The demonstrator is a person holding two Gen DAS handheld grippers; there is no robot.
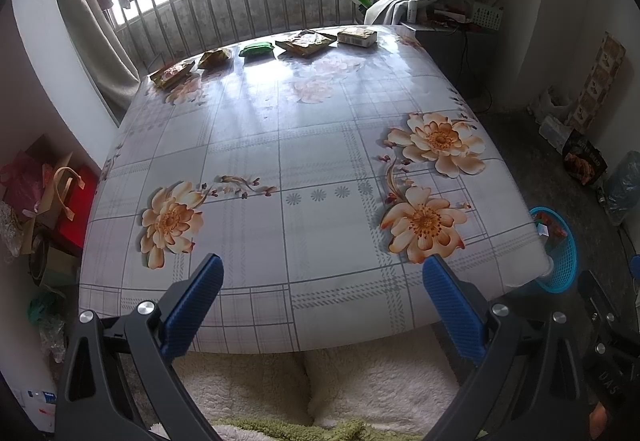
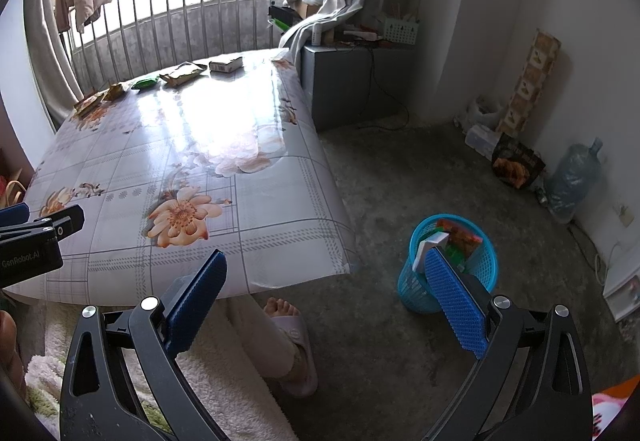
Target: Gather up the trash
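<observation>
Several pieces of trash lie in a row along the table's far edge: a yellow wrapper (image 1: 172, 74), a crumpled wrapper (image 1: 216, 58), a green packet (image 1: 257, 49), a flat brown bag (image 1: 306, 43) and a small box (image 1: 357, 37). The same row shows in the right wrist view, with the green packet (image 2: 145, 82) and the box (image 2: 226, 64). My left gripper (image 1: 322, 273) hangs open over the table's near edge, nothing between its fingers. My right gripper (image 2: 326, 269) is open and empty past the table's near right corner, beside the blue bin (image 2: 482, 273), which holds wrappers.
The flowered tablecloth (image 1: 312, 169) covers the table. The blue bin (image 1: 562, 265) stands on the floor at the table's right. A person's slippered foot (image 2: 294, 333) rests under the table edge. A grey cabinet (image 2: 344, 81), a water jug (image 2: 572, 181) and bags line the walls.
</observation>
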